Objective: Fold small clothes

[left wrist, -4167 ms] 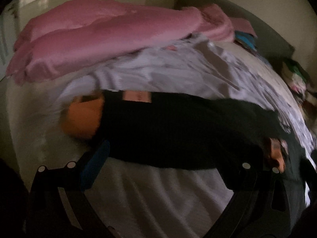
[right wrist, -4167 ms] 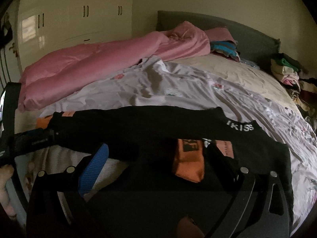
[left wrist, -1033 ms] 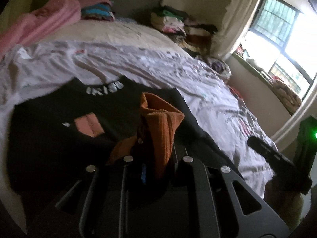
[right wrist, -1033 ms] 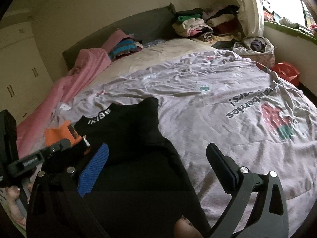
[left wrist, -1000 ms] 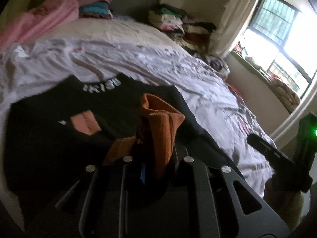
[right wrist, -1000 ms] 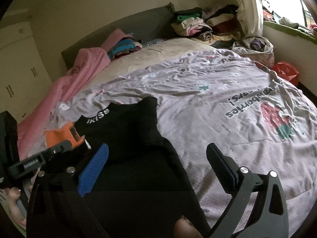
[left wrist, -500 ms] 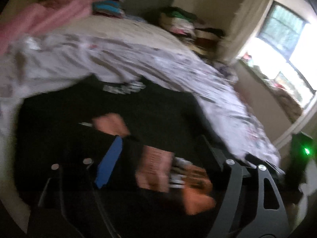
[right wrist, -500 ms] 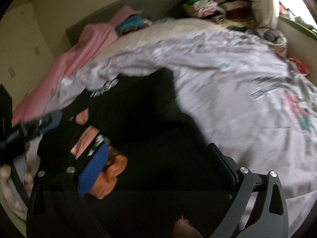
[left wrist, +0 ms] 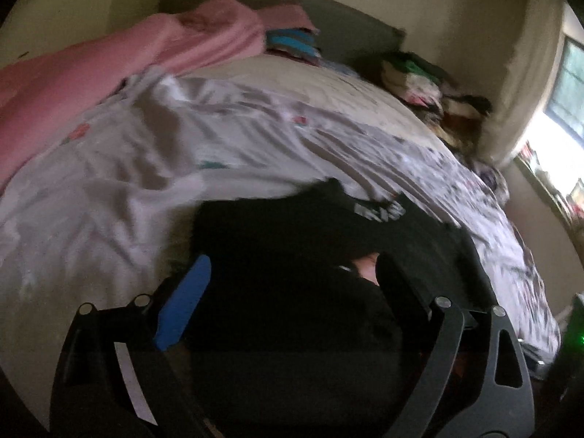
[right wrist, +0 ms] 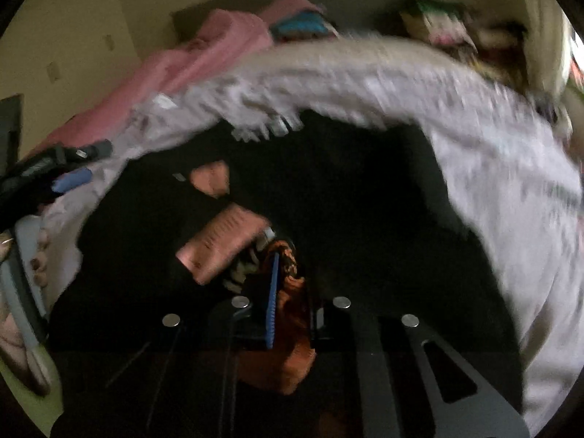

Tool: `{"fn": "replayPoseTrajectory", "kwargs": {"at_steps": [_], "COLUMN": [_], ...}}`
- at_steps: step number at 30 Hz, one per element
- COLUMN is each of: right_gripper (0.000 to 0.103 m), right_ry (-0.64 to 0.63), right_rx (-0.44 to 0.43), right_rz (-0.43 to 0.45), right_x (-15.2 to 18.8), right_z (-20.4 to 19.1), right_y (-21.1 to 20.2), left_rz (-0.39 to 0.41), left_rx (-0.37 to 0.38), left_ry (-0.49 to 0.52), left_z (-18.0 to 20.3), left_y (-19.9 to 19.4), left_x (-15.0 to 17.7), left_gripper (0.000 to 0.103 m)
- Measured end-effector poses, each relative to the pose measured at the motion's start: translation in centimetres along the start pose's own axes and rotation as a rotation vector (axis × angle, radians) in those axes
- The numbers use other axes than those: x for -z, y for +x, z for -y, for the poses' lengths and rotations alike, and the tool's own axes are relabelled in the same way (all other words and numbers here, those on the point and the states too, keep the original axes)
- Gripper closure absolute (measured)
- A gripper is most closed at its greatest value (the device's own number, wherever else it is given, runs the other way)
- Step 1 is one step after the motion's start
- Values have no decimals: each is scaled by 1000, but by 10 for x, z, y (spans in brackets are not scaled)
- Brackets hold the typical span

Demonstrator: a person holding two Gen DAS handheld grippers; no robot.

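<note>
Low in the right wrist view, right gripper (right wrist: 288, 292) clenched on the orange cuff (right wrist: 292, 328) of the black garment (right wrist: 346, 200), blue pad pressed flat against the bunched cloth. Spread across the middle of that frame, dark and blurred, with pink-orange patches (right wrist: 219, 248) left of centre and white lettering at its collar toward the top. Beneath and around it, pale printed bedsheet (right wrist: 511, 219), filling the right side. At the left edge, left gripper (right wrist: 69, 168), dark with a blue pad.

Seen from the left wrist view, left gripper (left wrist: 292, 284) released and widening, nothing pinched between blue pad and black finger, only black garment (left wrist: 292, 241) lying beneath them in the lower centre. Collar lettering right of centre. Pink duvet (left wrist: 109, 65) in the upper left, folded clothes (left wrist: 412, 76) stacked by the headboard at upper right, window at the far right edge.
</note>
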State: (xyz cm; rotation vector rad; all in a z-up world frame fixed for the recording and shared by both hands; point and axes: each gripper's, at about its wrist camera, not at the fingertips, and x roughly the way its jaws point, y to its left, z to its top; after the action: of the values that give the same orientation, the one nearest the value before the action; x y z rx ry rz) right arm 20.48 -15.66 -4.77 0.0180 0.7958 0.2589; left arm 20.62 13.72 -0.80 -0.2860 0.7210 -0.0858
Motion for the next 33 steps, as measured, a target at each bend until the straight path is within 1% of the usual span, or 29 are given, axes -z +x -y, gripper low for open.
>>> {"fn": "replayPoseTrajectory", "kwargs": {"at_steps": [3,7,8,10,13,15,21,25,28,33], "right_gripper": [92,92,92,92,92,92,92,91,91,87], "right_ry": [-96,-202,-224,-254,-286,-292,-240,-245,-243,-233], "right_rx": [1,10,20,44,80,96,127,146,155,177], "right_rz": [82,199,219,240,245,244,196,170,154,142], "right_x": [-29,-75,-84,-95,-103,-102,-91,-87,-84,-83], "right_z": [-14,-22,-22,-19,-14,-10,6,8,8,11], "right_y": [-18,-49,-53,-55,-49,-43,-21,-10,-3,4], "left_rz": [15,39,48,54,57,57,31,21,7,-7], "left_rx": [-19,-49,-64,-64,-58,-60,-40,-28,-13,-11], "left_ry": [-56,-98,-100,-99,-73,-42,46,100,118,126], "left_z": [-20,-35,-36,-37,-31,-24,2,18,25,27], "left_y": [-7,-14,-15,-17,-16,-14,-3,0,4,8], "left_x": [-5,-8,-9,-8,-8,-6,2,9,12,16], "left_gripper": [18,18,18,18,18,18,18,18,18,18]}}
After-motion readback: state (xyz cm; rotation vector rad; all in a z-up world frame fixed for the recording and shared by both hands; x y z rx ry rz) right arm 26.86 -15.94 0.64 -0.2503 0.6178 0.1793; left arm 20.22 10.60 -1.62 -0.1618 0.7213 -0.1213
